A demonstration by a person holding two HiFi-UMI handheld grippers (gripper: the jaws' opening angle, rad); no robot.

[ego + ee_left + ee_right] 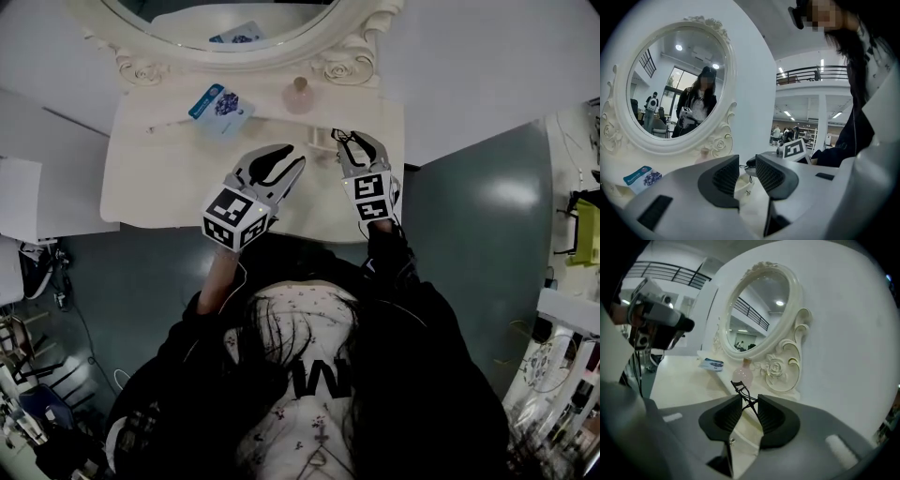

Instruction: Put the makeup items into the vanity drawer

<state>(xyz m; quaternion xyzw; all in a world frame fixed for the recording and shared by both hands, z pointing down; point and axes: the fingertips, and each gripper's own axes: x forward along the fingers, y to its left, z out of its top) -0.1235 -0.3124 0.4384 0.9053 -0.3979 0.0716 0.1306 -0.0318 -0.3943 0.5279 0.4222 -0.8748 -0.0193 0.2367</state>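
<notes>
— Where's the curler (740, 393)?
— My right fingers (772, 416) grip it over the table (159, 178), near the bottle (300, 96).
— Left?
— My left fingers (723, 180) stand apart, empty.

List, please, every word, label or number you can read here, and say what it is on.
Blue packet on the vanity top: print too small to read.
Shirt: large white letters, partly hidden, unreadable.
Cubes on the left gripper and right gripper: square patterns only, no words.
Nothing here can be quoted.
</notes>
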